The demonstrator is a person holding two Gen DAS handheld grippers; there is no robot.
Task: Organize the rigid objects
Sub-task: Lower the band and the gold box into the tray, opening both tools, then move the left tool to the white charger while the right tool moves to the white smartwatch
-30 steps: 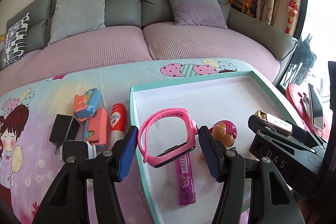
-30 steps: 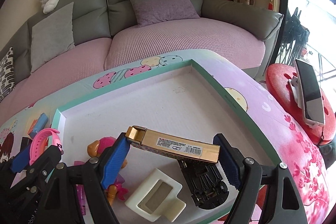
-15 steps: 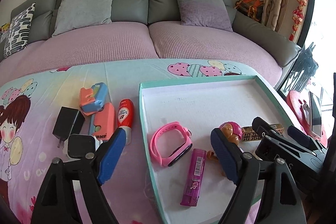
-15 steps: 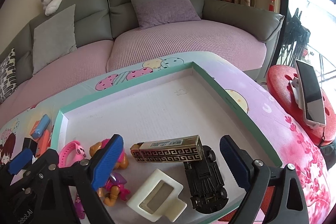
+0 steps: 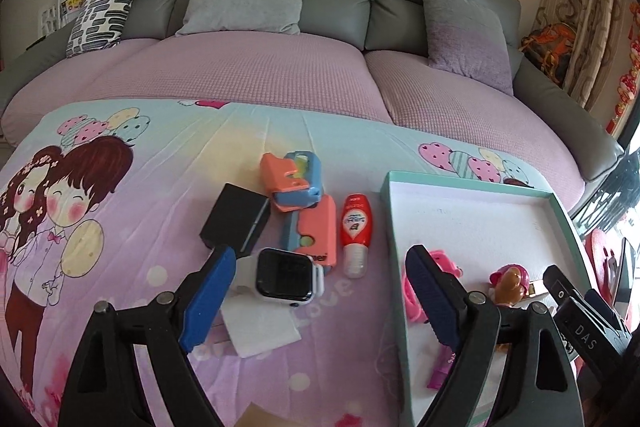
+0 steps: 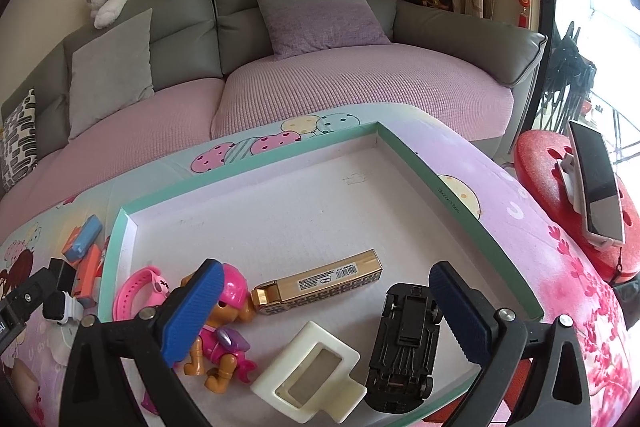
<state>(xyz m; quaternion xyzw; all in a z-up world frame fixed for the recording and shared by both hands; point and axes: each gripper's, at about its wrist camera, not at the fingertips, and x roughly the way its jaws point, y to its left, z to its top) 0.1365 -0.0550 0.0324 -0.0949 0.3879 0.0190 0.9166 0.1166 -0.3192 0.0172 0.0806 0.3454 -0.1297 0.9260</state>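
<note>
A teal-rimmed white tray (image 6: pixel 456 199) (image 5: pixel 392 211) sits on the cartoon tablecloth. In it lie a gold box (image 6: pixel 320 287), a pink dog figure (image 6: pixel 224 323), a pink wristband (image 6: pixel 136 291) (image 5: pixel 412 291), a cream frame (image 6: pixel 310 373) and an upturned black toy car (image 6: pixel 404 343). My right gripper (image 6: pixel 324 311) is open and empty above them. My left gripper (image 5: pixel 316 297) is open and empty over the cloth left of the tray, just behind a white smartwatch (image 5: pixel 284 277). Beyond it lie a red tube (image 5: pixel 354 231), orange-and-blue blocks (image 5: pixel 296 187) and a black adapter (image 5: pixel 234 217).
A white paper square (image 5: pixel 260 329) lies under the left gripper. A grey and pink sofa (image 5: pixel 280 67) with cushions runs behind the table. A red stool (image 6: pixel 576 203) holding a phone stands right of the table edge.
My left gripper let go of the pink wristband in the tray and swung left over the loose items. My right gripper released the gold box, which now lies in the tray.
</note>
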